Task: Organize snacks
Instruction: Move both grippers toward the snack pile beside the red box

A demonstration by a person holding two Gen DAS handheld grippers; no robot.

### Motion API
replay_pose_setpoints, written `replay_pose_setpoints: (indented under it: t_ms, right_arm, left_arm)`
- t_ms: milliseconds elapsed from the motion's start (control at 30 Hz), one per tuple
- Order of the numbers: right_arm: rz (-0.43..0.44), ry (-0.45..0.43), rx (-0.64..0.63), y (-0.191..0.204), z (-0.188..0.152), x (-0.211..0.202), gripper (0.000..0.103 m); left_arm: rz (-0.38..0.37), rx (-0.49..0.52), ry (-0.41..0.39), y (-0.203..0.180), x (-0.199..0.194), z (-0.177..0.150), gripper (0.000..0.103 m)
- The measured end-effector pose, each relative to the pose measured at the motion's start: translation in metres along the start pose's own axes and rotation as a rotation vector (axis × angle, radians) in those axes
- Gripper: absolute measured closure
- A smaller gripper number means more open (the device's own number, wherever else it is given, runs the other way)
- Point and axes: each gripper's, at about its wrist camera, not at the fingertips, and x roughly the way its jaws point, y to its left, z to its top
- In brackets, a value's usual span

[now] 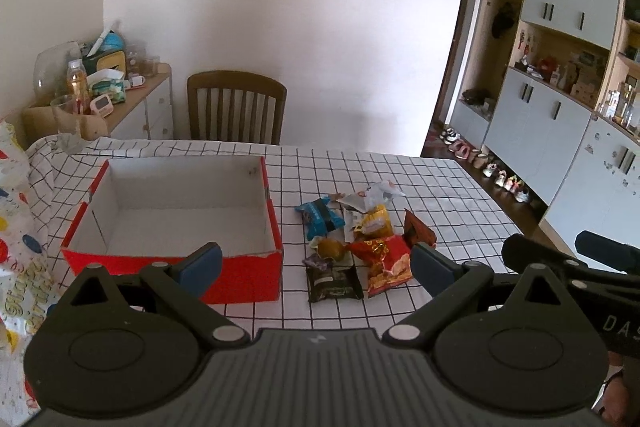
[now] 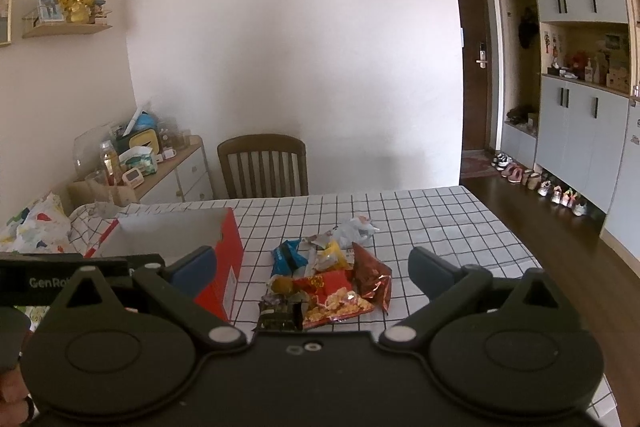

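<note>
The snacks [image 1: 352,247] are lying in a small loose heap on the checked tablecloth [image 1: 400,187], just to the right of an open red box [image 1: 172,263] whose white inside is showing. In the heap a blue packet [image 1: 320,217] is sitting at the far left, a yellow one [image 1: 376,221] beside it, a crumpled clear wrapper [image 1: 380,193] at the back, a dark red pouch [image 1: 418,231] at the right, a red packet printed with golden pieces [image 1: 384,263] at the front, and a dark green packet [image 1: 334,283] nearest the camera, with a small gold-wrapped sweet [image 1: 330,249] touching it. The printing on the packets is too small to read; the only legible writing is on the tools — "DAS" on the right tool's body seen from the left wrist, and "GenRo" on the left tool's body seen from the right wrist. The left gripper [image 1: 316,265] is hovering with its blue-padded fingers spread wide and nothing between them, the heap lying just ahead, inside the gap. The right gripper [image 2: 312,267] is likewise gaping and empty — the same heap [image 2: 320,279] is sitting between its fingers, the box [image 2: 224,267] off to its left.
</note>
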Motion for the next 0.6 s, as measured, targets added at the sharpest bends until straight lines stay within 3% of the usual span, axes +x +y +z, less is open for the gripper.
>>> replay_pose_setpoints:
  t_ms: [367, 600]
  right_arm:
    - [-0.022, 0.007, -0.004, 0.008, 0.003, 0.01, 0.001]
    - [-0.01, 0.065, -0.001, -0.014, 0.003, 0.026, 0.001]
  left_arm:
    - [-0.017, 0.014, 0.016, -0.003, 0.018, 0.003, 0.002]
    - [0.032, -0.031, 0.108, -0.014, 0.044, 0.0, 0.002]
